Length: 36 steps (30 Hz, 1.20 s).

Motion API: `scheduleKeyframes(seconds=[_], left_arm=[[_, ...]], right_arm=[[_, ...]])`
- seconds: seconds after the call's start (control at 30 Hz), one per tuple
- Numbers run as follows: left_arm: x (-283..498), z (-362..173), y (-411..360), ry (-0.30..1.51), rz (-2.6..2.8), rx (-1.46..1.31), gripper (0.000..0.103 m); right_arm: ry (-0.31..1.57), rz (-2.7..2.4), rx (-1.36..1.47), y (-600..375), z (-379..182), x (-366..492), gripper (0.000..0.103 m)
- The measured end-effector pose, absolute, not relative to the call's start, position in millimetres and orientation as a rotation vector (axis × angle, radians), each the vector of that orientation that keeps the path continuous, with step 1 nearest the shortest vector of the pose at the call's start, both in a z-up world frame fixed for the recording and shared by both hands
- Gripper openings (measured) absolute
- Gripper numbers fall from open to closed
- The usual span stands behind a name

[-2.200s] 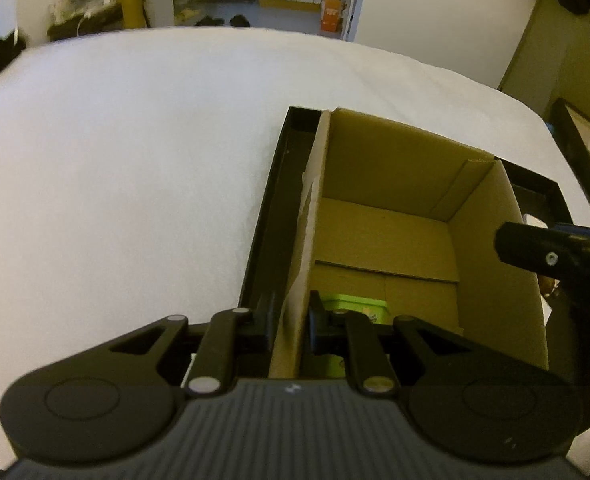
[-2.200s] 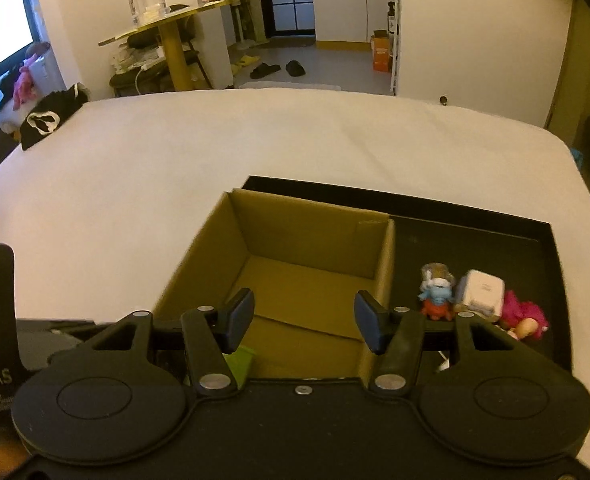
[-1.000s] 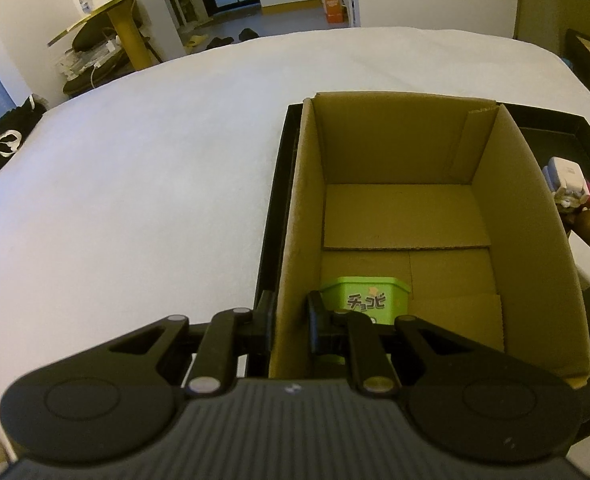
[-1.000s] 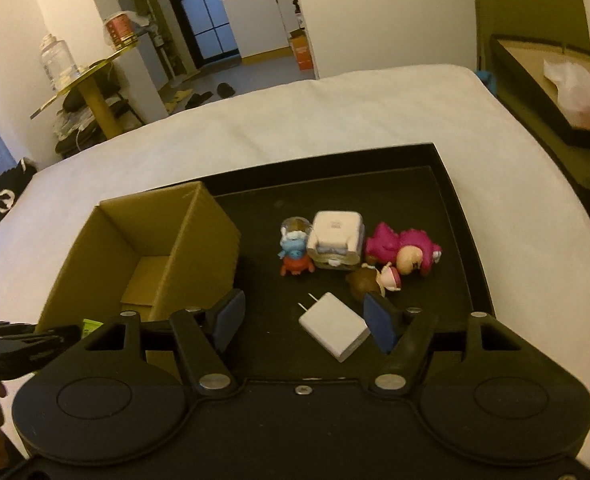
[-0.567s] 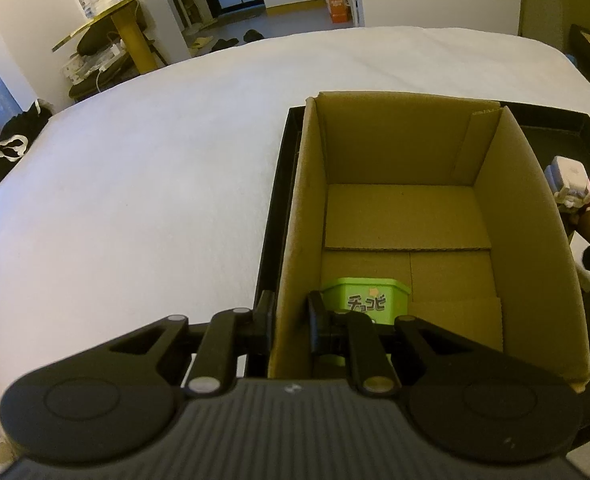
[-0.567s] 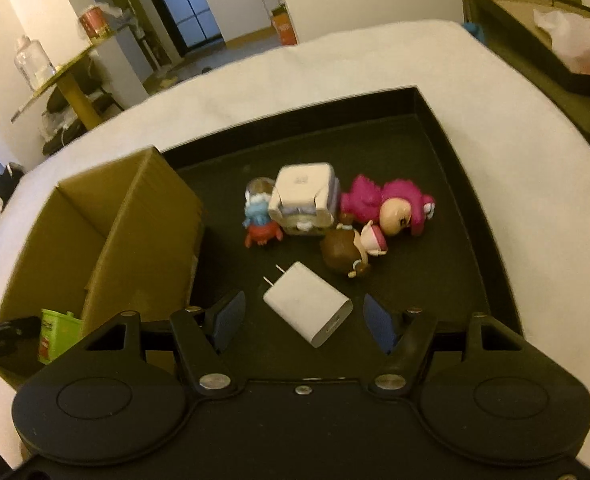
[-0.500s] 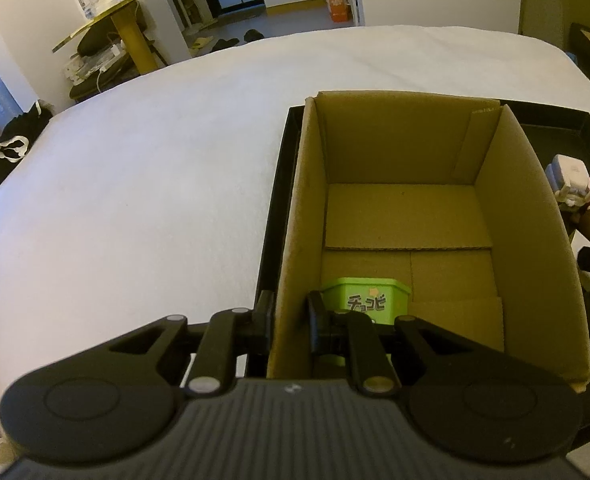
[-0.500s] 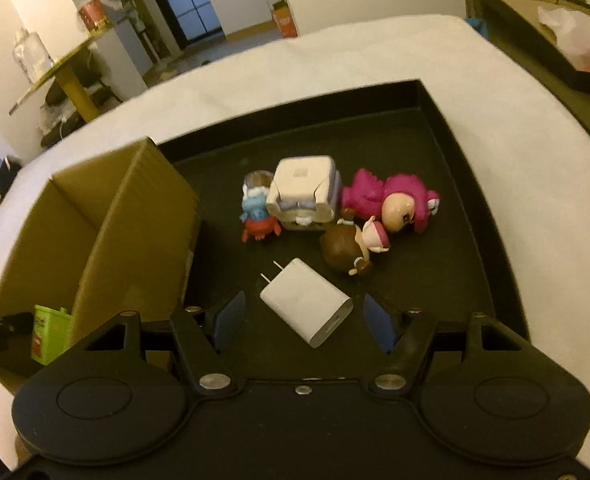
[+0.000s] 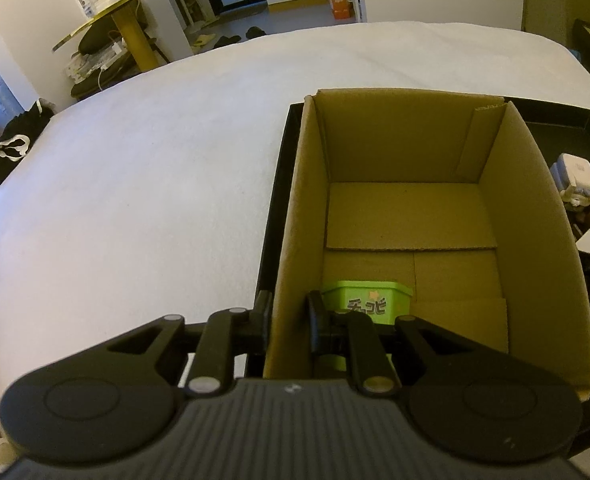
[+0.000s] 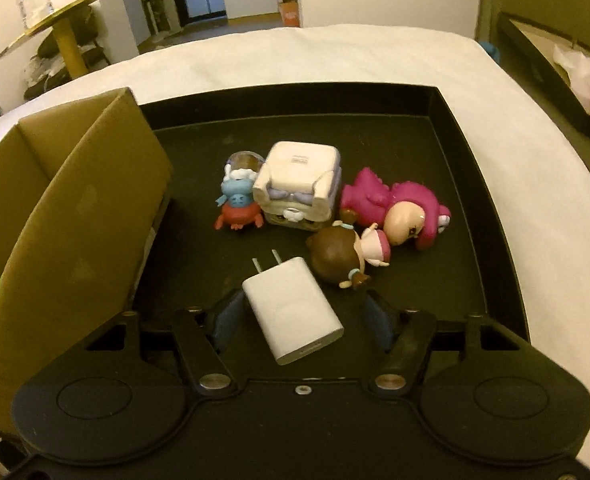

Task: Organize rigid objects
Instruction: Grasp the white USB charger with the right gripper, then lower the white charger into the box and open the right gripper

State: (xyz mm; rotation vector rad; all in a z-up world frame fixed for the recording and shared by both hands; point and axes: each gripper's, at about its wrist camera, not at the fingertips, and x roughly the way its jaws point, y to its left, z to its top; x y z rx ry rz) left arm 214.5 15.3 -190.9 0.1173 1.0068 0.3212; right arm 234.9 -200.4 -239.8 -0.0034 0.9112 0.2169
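Observation:
My left gripper (image 9: 289, 316) is shut on the left wall of the open cardboard box (image 9: 411, 216), one finger outside and one inside. A green packet (image 9: 365, 304) lies on the box floor just beyond the inner finger. In the right wrist view a white plug charger (image 10: 291, 312) lies on the black tray (image 10: 475, 160) between the fingers of my right gripper (image 10: 301, 318). Those jaws are closing around it; the right pad still stands apart from the charger.
Beyond the charger lie a brown-haired doll (image 10: 343, 252), a pink figure (image 10: 395, 204), a white cube toy (image 10: 299, 184) and a small blue-and-red figure (image 10: 237, 200). The cardboard box (image 10: 83, 208) fills the tray's left end. White bedding surrounds the tray.
My right gripper swung from over the box to the tray, sank toward the charger, and its jaws have narrowed around it. The left gripper kept its hold on the box wall.

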Motion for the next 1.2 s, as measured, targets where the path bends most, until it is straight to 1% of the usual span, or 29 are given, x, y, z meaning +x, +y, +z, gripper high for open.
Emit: scheduleKeyframes(seconds=[0.03,0.07,0.1,0.23,0.67,0.83,1.2], left_arm=[[214.3,-190.7,15.4,1.006,0.321,0.116,0.016],[213.9,-190.3,15.2,1.003,0.321,0.116,0.016],[213.4,-190.0,14.8,1.000,0.320,0.118,0.016],[209.3,-186.9,15.1,0.985,0.316,0.112,0.016],[199.4,-180.3,27.9,0.959,0.275,0.058,0.016],[199.0,-180.2,33.4,0.960,0.266,0.055,0.015],[197.9,-180.7,41.3,0.959,0.238,0.025,0.015]], right_arm=[[0.906,0.230,0.002,-199.9,-238.5,233.8,0.042],[0.903,0.238,0.003,-200.7,-237.7,235.0,0.037],[0.902,0.245,-0.005,-199.6,-237.3,234.0,0.037],[0.910,0.265,-0.004,-195.5,-233.1,229.7,0.036],[0.818,0.268,-0.099,-179.1,-187.7,216.3,0.036],[0.800,0.279,-0.111,-164.6,-171.7,215.7,0.036],[0.757,0.302,-0.197,-131.2,-147.3,211.7,0.036]])
